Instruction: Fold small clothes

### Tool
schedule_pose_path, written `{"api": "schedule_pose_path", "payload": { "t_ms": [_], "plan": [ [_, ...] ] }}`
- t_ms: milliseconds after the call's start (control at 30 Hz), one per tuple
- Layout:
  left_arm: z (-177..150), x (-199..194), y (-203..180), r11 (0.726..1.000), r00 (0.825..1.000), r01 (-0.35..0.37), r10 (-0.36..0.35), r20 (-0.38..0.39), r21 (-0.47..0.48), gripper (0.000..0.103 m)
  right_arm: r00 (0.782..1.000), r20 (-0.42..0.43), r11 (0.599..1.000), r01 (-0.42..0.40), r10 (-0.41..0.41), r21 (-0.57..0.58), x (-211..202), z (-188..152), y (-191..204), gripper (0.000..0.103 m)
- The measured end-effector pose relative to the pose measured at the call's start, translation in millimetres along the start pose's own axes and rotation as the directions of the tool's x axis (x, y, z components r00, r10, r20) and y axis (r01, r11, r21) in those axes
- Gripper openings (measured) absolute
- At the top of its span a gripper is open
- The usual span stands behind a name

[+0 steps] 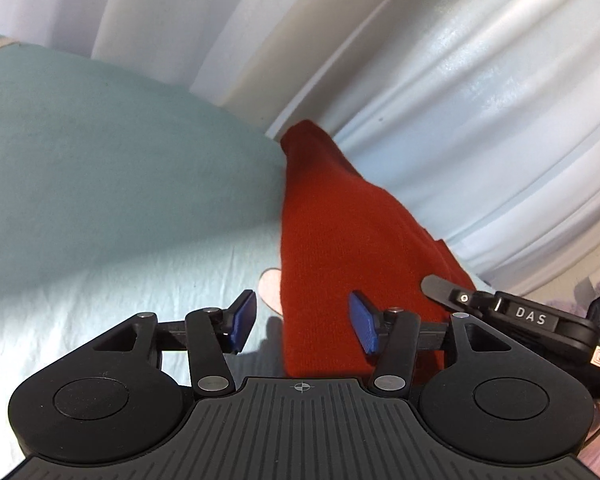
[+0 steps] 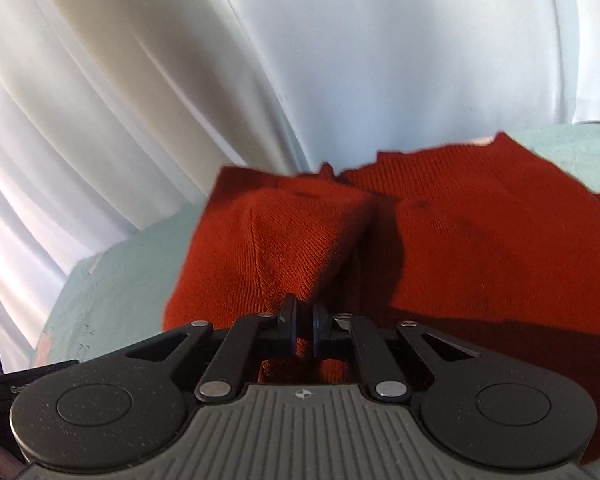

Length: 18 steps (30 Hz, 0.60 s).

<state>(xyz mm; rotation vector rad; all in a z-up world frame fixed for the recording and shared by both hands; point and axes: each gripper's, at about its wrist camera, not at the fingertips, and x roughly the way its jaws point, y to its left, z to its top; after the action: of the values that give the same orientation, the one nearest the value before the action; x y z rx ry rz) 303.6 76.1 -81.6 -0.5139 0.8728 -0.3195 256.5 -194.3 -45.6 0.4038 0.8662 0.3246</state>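
Observation:
A red knit garment (image 2: 480, 232) lies on a pale green sheet (image 2: 120, 280), with one part folded up toward the camera. My right gripper (image 2: 304, 328) is shut on a bunched fold of that red knit, which rises in a ridge from its pads. In the left wrist view the red garment (image 1: 340, 240) runs as a long strip from the curtain down to my left gripper (image 1: 304, 324). That gripper stands open, its blue pads (image 1: 244, 320) apart, the cloth's left edge between them and neither pad pressing on it. My right gripper (image 1: 500, 312) shows at the right, against the cloth.
White curtains (image 1: 460, 100) hang right behind the sheet's far edge. The pale green sheet (image 1: 100, 180) spreads wide to the left of the garment. Something small and pale pink (image 1: 270, 284) peeks out beside the red cloth's left edge.

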Motion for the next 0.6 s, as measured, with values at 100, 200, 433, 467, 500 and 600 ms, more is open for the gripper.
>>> {"api": "schedule_pose_path", "payload": {
  "t_ms": [100,200,433,467,500,600],
  "plan": [
    [-7.7,22.7,-2.5,0.999,0.997,0.029,-0.028,-0.069,0.019,0.055,0.999,0.013,0.998,-0.034,0.035,-0.045,-0.7,-3.2,-3.3,0.009],
    [-10.4,26.3,-5.0,0.999,0.998,0.017,-0.015,-0.063,0.030,0.056,0.998,0.054,1.000,-0.022,0.022,-0.011,-19.9,-0.5,-19.0,0.031],
    [-9.3,25.0,-5.6,1.000,0.997,0.016,-0.014,-0.069,0.020,0.056,0.975,-0.002,0.950,-0.215,0.221,0.227,-1.6,5.2,-54.5,0.048],
    [-9.7,25.1,-6.8,1.000,0.998,0.012,-0.011,-0.069,0.022,0.056,0.969,-0.012,0.944,-0.237,0.246,0.228,4.9,7.1,-51.8,0.049],
    [-9.8,25.2,-8.1,1.000,0.998,0.009,-0.007,-0.068,0.026,0.056,0.966,-0.013,0.942,-0.250,0.260,0.222,8.3,7.8,-48.8,0.049],
    [-11.1,23.4,-12.1,0.999,0.998,-0.007,0.010,-0.062,0.047,0.056,0.977,-0.013,0.965,-0.208,0.212,0.158,12.1,9.4,-33.8,0.030]
  ]
}}
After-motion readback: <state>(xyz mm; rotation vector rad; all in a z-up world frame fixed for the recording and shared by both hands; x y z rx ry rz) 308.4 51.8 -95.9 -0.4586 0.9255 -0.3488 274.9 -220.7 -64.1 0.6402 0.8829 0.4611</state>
